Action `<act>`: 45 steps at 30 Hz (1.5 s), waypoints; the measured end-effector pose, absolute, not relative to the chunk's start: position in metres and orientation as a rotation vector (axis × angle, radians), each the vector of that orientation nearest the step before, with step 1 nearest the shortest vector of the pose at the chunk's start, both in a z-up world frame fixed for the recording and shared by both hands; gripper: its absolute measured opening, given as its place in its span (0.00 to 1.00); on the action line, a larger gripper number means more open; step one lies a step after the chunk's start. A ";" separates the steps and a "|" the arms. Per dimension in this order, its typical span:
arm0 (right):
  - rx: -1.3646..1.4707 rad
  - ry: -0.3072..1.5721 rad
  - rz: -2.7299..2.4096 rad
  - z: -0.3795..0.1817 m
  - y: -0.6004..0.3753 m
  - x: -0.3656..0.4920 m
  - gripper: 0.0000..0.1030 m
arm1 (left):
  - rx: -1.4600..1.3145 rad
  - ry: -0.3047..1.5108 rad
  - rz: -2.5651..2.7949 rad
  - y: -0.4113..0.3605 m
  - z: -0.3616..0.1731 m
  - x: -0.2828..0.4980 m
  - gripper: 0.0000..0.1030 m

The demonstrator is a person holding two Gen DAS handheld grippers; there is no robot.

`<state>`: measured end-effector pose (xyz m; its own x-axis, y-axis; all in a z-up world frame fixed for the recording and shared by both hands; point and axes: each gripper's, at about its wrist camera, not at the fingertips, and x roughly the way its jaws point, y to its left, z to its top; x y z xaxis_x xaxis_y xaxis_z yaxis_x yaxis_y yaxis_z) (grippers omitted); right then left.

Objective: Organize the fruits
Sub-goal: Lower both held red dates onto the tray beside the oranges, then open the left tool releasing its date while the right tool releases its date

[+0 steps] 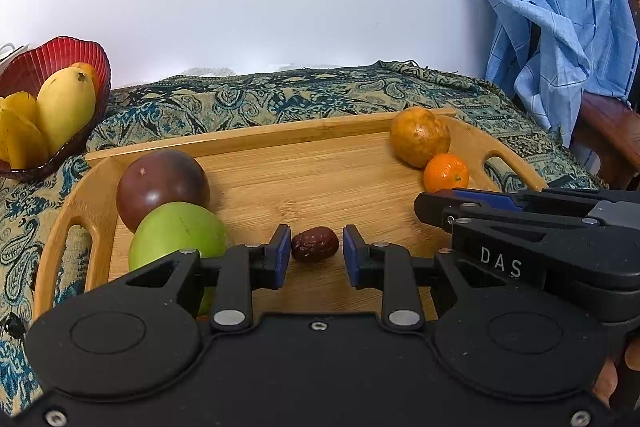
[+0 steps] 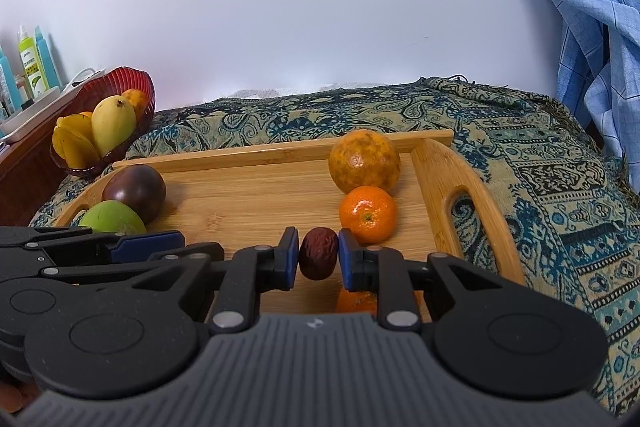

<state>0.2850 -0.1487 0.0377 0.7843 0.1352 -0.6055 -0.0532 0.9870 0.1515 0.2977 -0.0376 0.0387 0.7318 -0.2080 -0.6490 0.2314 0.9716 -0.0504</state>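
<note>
A wooden tray [image 1: 280, 135] [image 2: 432, 171] lies on a patterned cloth. My left gripper [image 1: 315, 253] is open, its pads either side of a dark red date [image 1: 314, 243] lying on the tray, not touching it. My right gripper [image 2: 319, 255] is shut on another dark red date [image 2: 319, 253], held just above the tray. A purple fruit [image 1: 162, 187] and a green fruit [image 1: 176, 237] sit at the tray's left. A speckled orange [image 2: 364, 161] and a mandarin [image 2: 367, 213] sit at its right. Another mandarin [image 2: 356, 301] shows under the right gripper.
A red bowl [image 1: 60, 59] [image 2: 136, 83] with a mango [image 1: 66, 107] and other yellow fruit stands beyond the tray's left end. A blue checked cloth [image 1: 560, 7] hangs at the right. Bottles [image 2: 34, 67] and a white tray stand far left.
</note>
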 end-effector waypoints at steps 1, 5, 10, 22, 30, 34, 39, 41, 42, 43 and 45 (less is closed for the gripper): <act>0.128 0.662 0.101 0.038 -0.149 0.285 0.28 | 0.034 0.710 -0.242 -0.037 0.039 0.298 0.27; 0.131 0.662 0.101 0.038 -0.149 0.285 0.29 | 0.035 0.708 -0.239 -0.037 0.039 0.298 0.29; 0.138 0.655 0.102 0.039 -0.151 0.283 0.29 | 0.034 0.702 -0.234 -0.036 0.042 0.296 0.34; 0.156 0.620 0.105 0.048 -0.154 0.276 0.32 | 0.021 0.680 -0.222 -0.028 0.052 0.290 0.52; 0.155 0.587 0.089 0.053 -0.157 0.270 0.44 | -0.001 0.667 -0.217 -0.022 0.059 0.285 0.65; 0.157 0.570 0.075 0.056 -0.159 0.267 0.52 | -0.007 0.647 -0.204 -0.017 0.063 0.281 0.77; 0.158 0.548 0.061 0.059 -0.161 0.262 0.62 | -0.002 0.633 -0.185 -0.011 0.067 0.276 0.88; 0.147 0.539 0.056 0.060 -0.160 0.258 0.65 | -0.008 0.637 -0.184 -0.008 0.066 0.274 0.90; 0.143 0.535 0.052 0.061 -0.159 0.257 0.66 | -0.009 0.636 -0.183 -0.007 0.066 0.272 0.92; 0.138 0.531 0.050 0.061 -0.159 0.255 0.68 | -0.009 0.635 -0.182 -0.006 0.066 0.270 0.92; 0.131 0.525 0.048 0.062 -0.158 0.251 0.70 | -0.004 0.633 -0.176 -0.004 0.066 0.267 0.95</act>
